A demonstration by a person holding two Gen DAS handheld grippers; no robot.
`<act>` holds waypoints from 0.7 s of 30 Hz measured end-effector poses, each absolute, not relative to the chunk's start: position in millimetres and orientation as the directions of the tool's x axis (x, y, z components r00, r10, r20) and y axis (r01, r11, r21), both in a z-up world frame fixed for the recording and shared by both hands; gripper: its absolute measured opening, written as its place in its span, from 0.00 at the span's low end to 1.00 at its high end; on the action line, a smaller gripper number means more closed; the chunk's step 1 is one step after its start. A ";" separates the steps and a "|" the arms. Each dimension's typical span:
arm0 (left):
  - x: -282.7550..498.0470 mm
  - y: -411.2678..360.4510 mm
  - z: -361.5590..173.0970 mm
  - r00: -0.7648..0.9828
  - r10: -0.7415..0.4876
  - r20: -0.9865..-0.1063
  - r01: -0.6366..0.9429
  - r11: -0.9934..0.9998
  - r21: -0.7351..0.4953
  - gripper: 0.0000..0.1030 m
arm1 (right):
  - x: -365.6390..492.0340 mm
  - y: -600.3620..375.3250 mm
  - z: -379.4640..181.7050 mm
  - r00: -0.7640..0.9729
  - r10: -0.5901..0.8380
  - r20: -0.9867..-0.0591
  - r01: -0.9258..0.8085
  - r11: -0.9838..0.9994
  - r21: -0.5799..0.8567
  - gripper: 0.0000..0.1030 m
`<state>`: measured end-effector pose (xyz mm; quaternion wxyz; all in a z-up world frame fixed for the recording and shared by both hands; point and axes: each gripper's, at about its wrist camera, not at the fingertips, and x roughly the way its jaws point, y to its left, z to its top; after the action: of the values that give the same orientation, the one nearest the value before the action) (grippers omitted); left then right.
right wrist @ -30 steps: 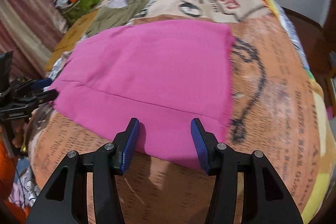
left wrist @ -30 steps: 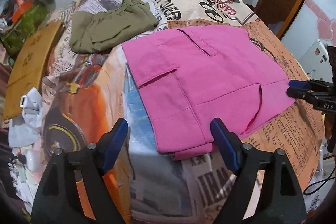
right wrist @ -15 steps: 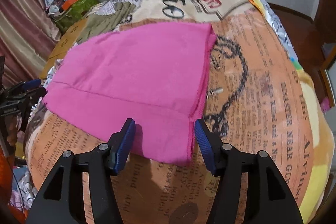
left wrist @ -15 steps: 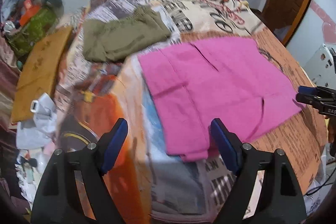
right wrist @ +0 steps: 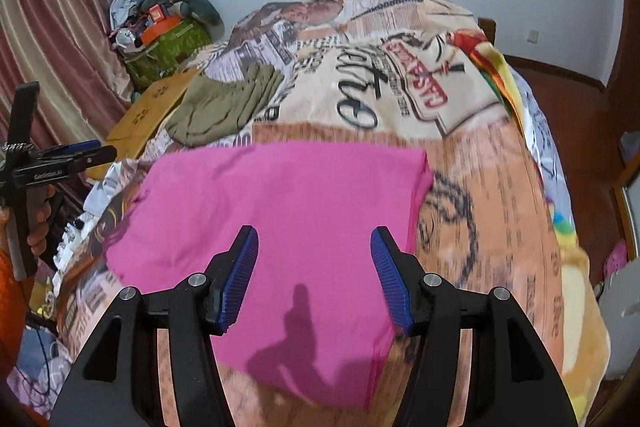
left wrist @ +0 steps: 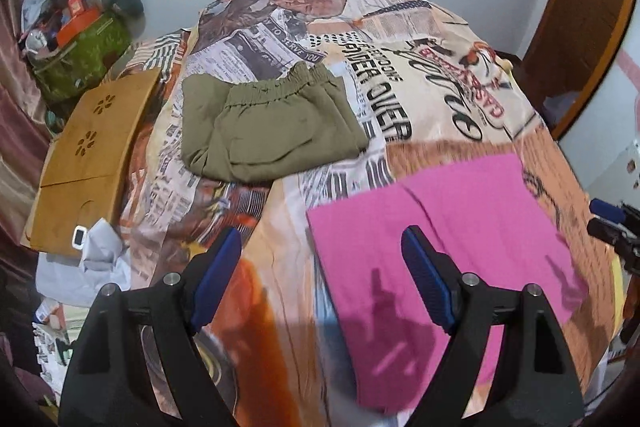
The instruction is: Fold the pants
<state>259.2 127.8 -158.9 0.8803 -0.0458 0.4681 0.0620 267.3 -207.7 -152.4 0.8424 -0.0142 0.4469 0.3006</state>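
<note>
Folded pink pants [left wrist: 448, 239] lie flat on the printed bed cover, also in the right wrist view [right wrist: 280, 223]. My left gripper [left wrist: 322, 279] is open and empty, raised above the bed at the pink pants' left edge. My right gripper [right wrist: 314, 279] is open and empty, raised above the near part of the pink pants. Folded olive pants [left wrist: 268, 123] lie farther back on the bed; they also show in the right wrist view [right wrist: 228, 105]. Each gripper shows from the side in the other's view: the right [left wrist: 604, 219], the left [right wrist: 80, 155].
The bed cover [left wrist: 440, 79] has a newspaper print. A brown cardboard sheet [left wrist: 92, 155] and a white cloth [left wrist: 88, 263] lie at the bed's left side. A green bag with clutter [left wrist: 80, 55] stands by the curtain. A wooden door frame [left wrist: 580, 39] is at the right.
Both grippers have lifted and pulled back from the pink pants, so the pants sit lower and farther in each view. The pants stay flat on the bed.
</note>
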 end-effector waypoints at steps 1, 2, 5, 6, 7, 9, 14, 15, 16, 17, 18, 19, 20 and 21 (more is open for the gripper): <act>267.3 129.6 -159.9 0.552 0.065 -0.832 -0.156 0.987 -0.027 0.80 | 269.4 -207.2 -152.4 0.421 0.494 -0.760 -0.520 0.818 0.244 0.53; 272.3 130.4 -160.6 0.550 0.064 -0.833 -0.158 0.987 -0.028 0.80 | 275.6 -204.8 -153.3 0.424 0.494 -0.759 -0.522 0.818 0.241 0.53; 291.3 134.9 -165.6 0.546 0.069 -0.835 -0.168 0.985 -0.029 0.80 | 290.5 -201.8 -157.1 0.427 0.491 -0.759 -0.521 0.820 0.238 0.53; 296.0 136.8 -167.7 0.542 0.068 -0.837 -0.172 0.985 -0.031 0.80 | 297.5 -200.5 -160.0 0.427 0.488 -0.761 -0.518 0.822 0.236 0.53; 301.1 138.7 -170.9 0.538 0.064 -0.841 -0.174 0.984 -0.037 0.80 | 302.5 -200.2 -161.9 0.428 0.486 -0.762 -0.515 0.824 0.236 0.53; 312.0 142.8 -179.9 0.523 0.056 -0.851 -0.182 0.982 -0.047 0.80 | 318.3 -198.2 -169.8 0.424 0.481 -0.767 -0.504 0.829 0.242 0.53; 331.3 149.5 -209.6 0.463 0.016 -0.886 -0.192 0.978 -0.083 0.80 | 352.7 -193.4 -193.9 0.405 0.464 -0.788 -0.470 0.845 0.256 0.53; 333.9 150.2 -217.0 0.449 0.005 -0.893 -0.193 0.977 -0.091 0.80 | 358.1 -192.7 -198.1 0.401 0.458 -0.793 -0.464 0.848 0.255 0.53; 335.0 150.7 -220.8 0.442 0.001 -0.897 -0.193 0.977 -0.094 0.80 | 365.5 -191.0 -204.6 0.396 0.451 -0.800 -0.457 0.853 0.254 0.53; 336.9 151.5 -228.5 0.428 -0.005 -0.904 -0.195 0.976 -0.098 0.80 | 369.9 -190.6 -207.7 0.393 0.448 -0.803 -0.455 0.854 0.254 0.53; 337.9 151.6 -233.1 0.419 -0.007 -0.908 -0.197 0.976 -0.098 0.80 | 376.3 -189.3 -213.5 0.388 0.442 -0.809 -0.452 0.856 0.251 0.53; 338.7 152.0 -240.5 0.404 -0.008 -0.915 -0.200 0.975 -0.096 0.80 | 382.6 -188.8 -219.2 0.383 0.431 -0.817 -0.446 0.861 0.245 0.53; 338.7 151.9 -245.5 0.393 -0.011 -0.920 -0.201 0.975 -0.097 0.80 | 385.9 -188.9 -222.1 0.382 0.428 -0.819 -0.442 0.863 0.245 0.53; 338.7 151.7 -251.7 0.383 -0.020 -0.924 -0.201 0.974 -0.104 0.80 | 391.1 -188.8 -227.9 0.375 0.425 -0.824 -0.435 0.865 0.248 0.53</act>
<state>338.7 151.7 -251.7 0.8254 -0.0999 0.5528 0.0550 391.1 -188.8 -227.9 0.8292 -0.0051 0.4951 0.2595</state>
